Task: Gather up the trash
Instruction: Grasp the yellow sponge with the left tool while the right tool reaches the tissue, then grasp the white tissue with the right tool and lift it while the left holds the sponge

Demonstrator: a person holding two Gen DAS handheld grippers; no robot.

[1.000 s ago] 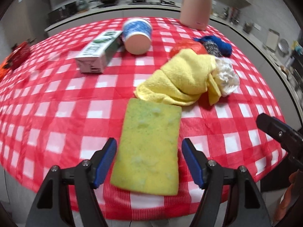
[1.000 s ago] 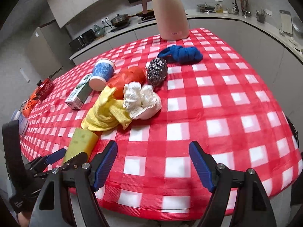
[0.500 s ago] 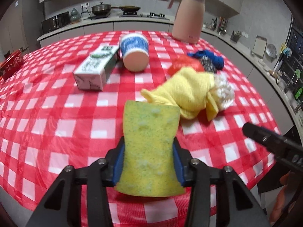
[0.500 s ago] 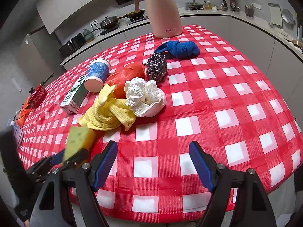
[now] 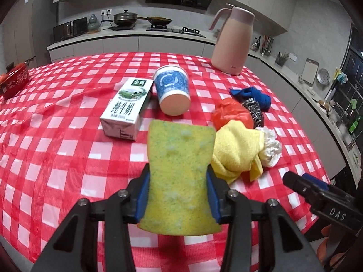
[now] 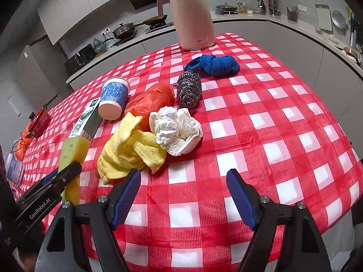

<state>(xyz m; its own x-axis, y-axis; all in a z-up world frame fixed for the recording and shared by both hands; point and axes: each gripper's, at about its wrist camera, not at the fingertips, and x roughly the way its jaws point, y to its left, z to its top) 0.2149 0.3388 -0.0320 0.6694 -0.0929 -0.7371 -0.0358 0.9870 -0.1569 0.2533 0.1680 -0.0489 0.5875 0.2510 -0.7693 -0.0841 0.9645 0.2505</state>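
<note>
Left tongs [image 5: 178, 195]: clamped on the yellow-green sponge [image 5: 180, 172], blue pads pressed against its two long sides; the sponge stands out ahead of them, lifted above the surface [image 5: 56, 158].
Right tongs [image 6: 182, 195]: fingers spread wide apart, nothing between them, hanging over bare red-and-white check near the surface's front edge.
Sponge from the right view: seen at far left [image 6: 72, 154], pinched in the left tongs [image 6: 65, 176], clear of the cloth.
Yellow cloth [image 6: 129, 149]: just ahead and left of the right tongs, bunched up; ahead and right of the left tongs.
White crumpled paper [image 6: 177, 131]: touching the yellow cloth on its right side, straight ahead of the right tongs.
Orange plastic bag [image 6: 152, 99]: behind the cloth and the paper, farther ahead.
Steel scourer [image 6: 188, 89]: beside the bag, farther out.
Blue cloth [image 6: 215, 64]: knotted, beyond the scourer.
Paper cup [image 5: 172, 90]: on its side, base toward the left tongs, well ahead of them.
Milk carton [image 5: 128, 108]: lying flat, just left of the cup.
Pink jug [image 6: 192, 13]: upright at the far edge.
</note>
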